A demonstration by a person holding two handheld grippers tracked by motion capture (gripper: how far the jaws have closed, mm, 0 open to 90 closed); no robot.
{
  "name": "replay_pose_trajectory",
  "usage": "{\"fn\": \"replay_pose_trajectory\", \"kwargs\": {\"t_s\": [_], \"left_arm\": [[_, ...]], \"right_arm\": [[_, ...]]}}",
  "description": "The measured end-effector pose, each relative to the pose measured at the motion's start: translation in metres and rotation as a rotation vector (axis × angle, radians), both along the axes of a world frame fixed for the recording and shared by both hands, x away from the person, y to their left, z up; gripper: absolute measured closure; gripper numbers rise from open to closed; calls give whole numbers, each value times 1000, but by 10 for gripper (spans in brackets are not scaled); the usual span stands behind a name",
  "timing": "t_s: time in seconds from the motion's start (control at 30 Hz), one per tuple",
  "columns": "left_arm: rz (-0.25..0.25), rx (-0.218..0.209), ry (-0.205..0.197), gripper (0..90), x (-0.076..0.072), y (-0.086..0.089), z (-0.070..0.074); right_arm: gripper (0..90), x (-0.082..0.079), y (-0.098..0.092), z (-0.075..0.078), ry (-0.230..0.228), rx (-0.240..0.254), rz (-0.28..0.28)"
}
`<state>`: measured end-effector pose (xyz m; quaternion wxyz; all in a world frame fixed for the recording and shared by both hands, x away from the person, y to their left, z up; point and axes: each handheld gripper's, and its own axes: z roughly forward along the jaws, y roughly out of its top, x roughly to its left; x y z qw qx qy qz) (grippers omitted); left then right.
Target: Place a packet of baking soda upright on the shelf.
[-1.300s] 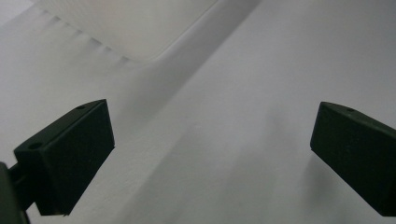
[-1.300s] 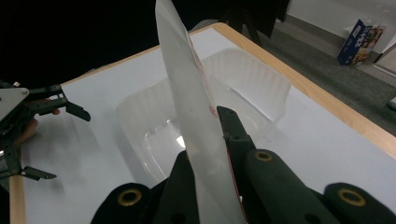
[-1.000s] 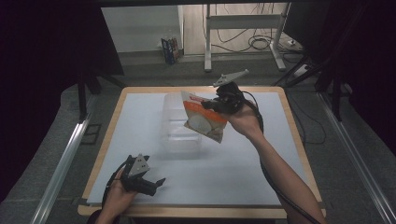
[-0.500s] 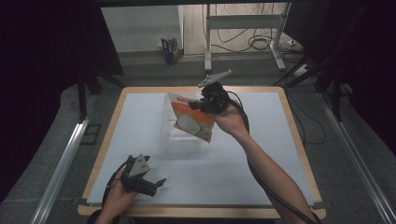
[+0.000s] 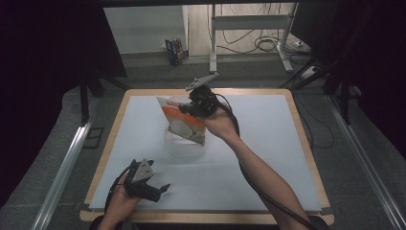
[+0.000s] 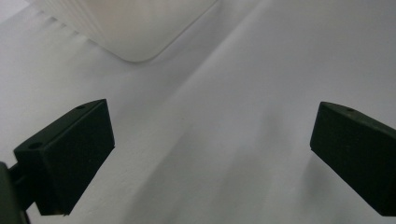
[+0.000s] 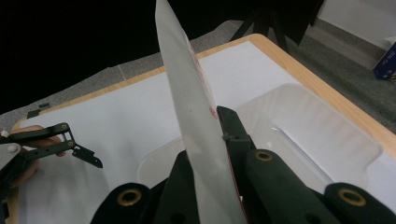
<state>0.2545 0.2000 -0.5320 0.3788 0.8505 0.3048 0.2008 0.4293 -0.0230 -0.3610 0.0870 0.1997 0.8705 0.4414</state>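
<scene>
The right gripper (image 5: 191, 108) had its fingers pinched on a bag (image 5: 184, 123), hanging it over the clear tub (image 5: 184, 148) mid-frame, likely to drop in; the left gripper (image 5: 158, 190), lower left, sat wide open, empty

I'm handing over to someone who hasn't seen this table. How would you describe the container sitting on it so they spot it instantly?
Start at the white-topped table with its wooden rim. Near its middle, toward the far edge, sits a clear plastic tub, open on top with rounded corners. It is see-through and almost blends into the white surface, unlike the orange-and-white bag that the right gripper holds directly above it.
</scene>
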Motion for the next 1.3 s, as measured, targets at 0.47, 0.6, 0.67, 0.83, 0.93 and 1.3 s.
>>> {"fn": "replay_pose_trajectory", "kwargs": {"t_s": [0.47, 0.6, 0.67, 0.83, 0.93, 1.3], "left_arm": [[-1, 4, 1, 0, 0, 0, 0], [-3, 5, 0, 0, 0, -1, 0], [-2, 6, 0, 0, -1, -1, 0], [2, 13, 3, 0, 0, -1, -1], [0, 12, 3, 0, 0, -1, -1], [0, 12, 0, 0, -1, -1, -1]], "right_arm": [[882, 4, 5, -37, 41, -45, 0], [880, 5, 2, -46, 39, -43, 7], [880, 6, 0, -47, 38, -41, 8], [879, 7, -11, -55, 51, -37, -4], [878, 7, -15, -59, 57, -31, -8], [503, 5, -9, -58, 14, -90, -29]]}}
